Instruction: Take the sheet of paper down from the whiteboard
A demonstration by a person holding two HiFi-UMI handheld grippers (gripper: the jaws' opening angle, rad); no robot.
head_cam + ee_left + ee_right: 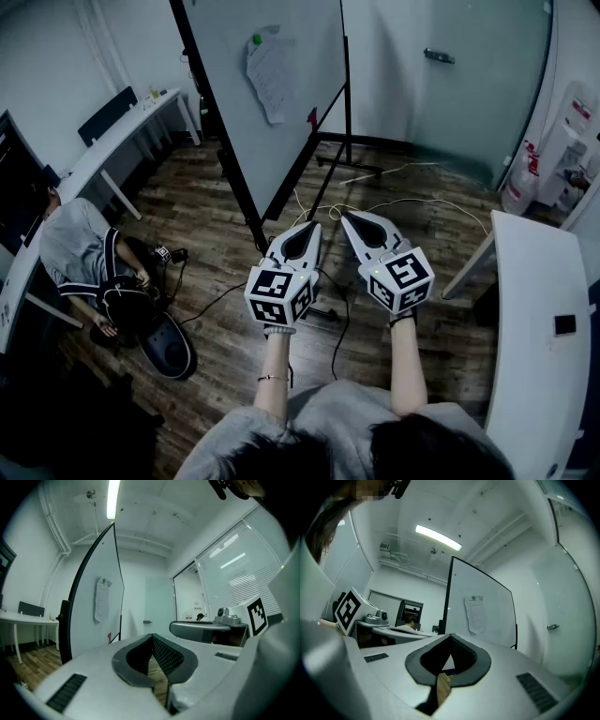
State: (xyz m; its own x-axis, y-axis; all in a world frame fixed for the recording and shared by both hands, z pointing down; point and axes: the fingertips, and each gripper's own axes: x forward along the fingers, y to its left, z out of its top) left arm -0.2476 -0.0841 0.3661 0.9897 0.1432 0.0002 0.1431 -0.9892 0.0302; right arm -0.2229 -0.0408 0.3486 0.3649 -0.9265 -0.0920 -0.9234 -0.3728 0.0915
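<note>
A white sheet of paper (267, 77) hangs on the whiteboard (291, 131), pinned at its top by a green magnet (255, 39). The sheet also shows in the left gripper view as paper (101, 600) and in the right gripper view as paper (475, 616). My left gripper (313, 226) and right gripper (345, 217) are held side by side, level, well short of the board and below it in the head view. Both are shut with nothing between the jaws. Their tips nearly meet in the left gripper (152, 636) and right gripper (451, 636) views.
The whiteboard stands on a black wheeled frame (330, 169). Cables (394, 202) run over the wooden floor. A person (89, 262) sits at the left by a long white desk (103, 141). Another white table (539, 337) is at the right. A glass door (469, 66) is behind.
</note>
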